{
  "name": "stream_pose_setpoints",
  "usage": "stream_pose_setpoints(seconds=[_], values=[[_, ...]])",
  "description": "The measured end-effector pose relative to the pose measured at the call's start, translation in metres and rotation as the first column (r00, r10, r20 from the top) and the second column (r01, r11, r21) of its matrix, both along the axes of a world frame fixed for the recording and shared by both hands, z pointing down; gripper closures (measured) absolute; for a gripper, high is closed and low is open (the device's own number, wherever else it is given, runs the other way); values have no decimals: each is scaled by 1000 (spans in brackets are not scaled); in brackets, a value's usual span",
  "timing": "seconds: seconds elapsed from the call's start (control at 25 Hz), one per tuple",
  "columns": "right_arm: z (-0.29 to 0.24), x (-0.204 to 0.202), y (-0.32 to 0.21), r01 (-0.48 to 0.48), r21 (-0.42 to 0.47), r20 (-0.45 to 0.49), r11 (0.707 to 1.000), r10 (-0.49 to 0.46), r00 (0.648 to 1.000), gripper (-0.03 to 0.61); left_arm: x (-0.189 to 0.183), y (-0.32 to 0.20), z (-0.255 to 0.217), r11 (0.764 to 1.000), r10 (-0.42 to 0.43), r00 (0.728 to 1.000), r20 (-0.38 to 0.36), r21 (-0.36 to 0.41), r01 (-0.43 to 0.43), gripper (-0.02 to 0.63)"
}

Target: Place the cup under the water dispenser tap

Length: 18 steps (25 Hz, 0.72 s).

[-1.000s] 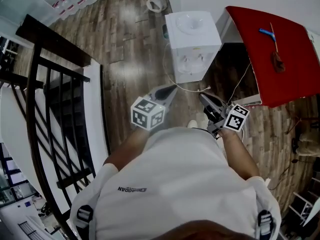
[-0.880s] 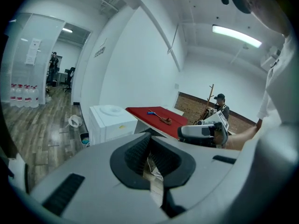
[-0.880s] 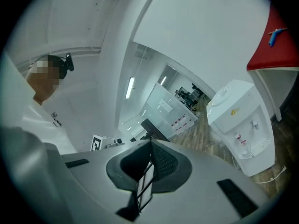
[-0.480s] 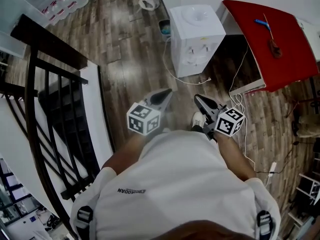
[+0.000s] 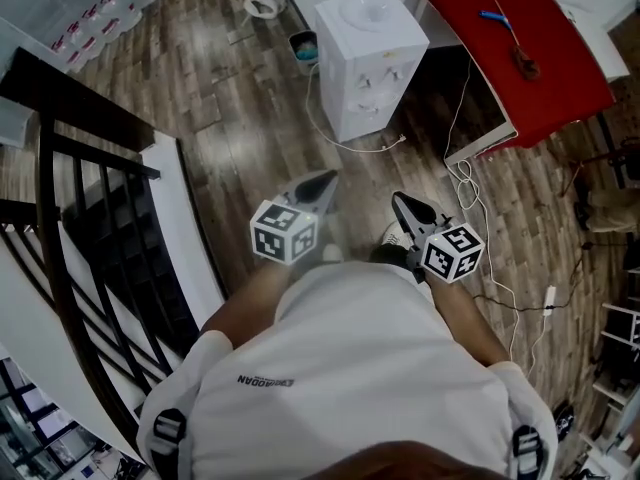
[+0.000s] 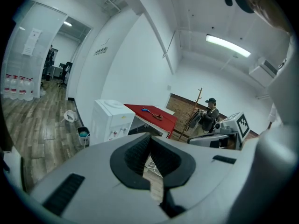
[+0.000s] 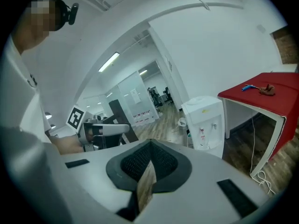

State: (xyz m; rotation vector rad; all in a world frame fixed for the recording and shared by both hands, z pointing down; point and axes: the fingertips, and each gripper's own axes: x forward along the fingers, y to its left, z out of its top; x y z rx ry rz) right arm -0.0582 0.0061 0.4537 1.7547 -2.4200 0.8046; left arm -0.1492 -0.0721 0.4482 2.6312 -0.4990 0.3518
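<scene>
A white water dispenser (image 5: 365,58) stands on the wood floor, its taps (image 5: 372,80) facing me. It also shows in the left gripper view (image 6: 110,120) and the right gripper view (image 7: 205,122). No cup shows clearly in any view. My left gripper (image 5: 325,180) is held in front of my body, shut and empty, well short of the dispenser. My right gripper (image 5: 403,203) is beside it, also shut with nothing in it. In the gripper views, the left jaws (image 6: 150,136) and the right jaws (image 7: 150,143) each meet at the tip.
A red table (image 5: 520,48) stands right of the dispenser, with cables (image 5: 465,183) trailing on the floor below it. A small bin (image 5: 304,48) and a white object (image 5: 262,3) lie left of the dispenser. A black railing (image 5: 90,228) runs along my left. A person (image 6: 210,113) stands far off.
The dispenser now sits higher and smaller in the head view, with more floor between it and the grippers. Both grippers stay shut and close to my body.
</scene>
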Motion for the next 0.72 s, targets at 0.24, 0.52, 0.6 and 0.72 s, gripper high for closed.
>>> stream_pose_setpoints(seconds=[0.24,0.52,0.6,0.72], values=[[-6,-1,3,-9,8,-13,1000,9,1000,557,-6,4,2,1000,8,1000,0,-1,-8,617],[-8,-4,1,-12,10,-11,1000,12,1000,557,-8,4,-1,1000,1,1000,-10,0,-1,617],[-12,-4,1,-16,17,-14,1000,17,1000,557,-10,6,-2,1000,2,1000,-9,2,-2,617],[-13,-6,3,-15,15,-23,1000,15,1000,557,-14,7,-5,1000,-3,1000,-11,4,3,617]])
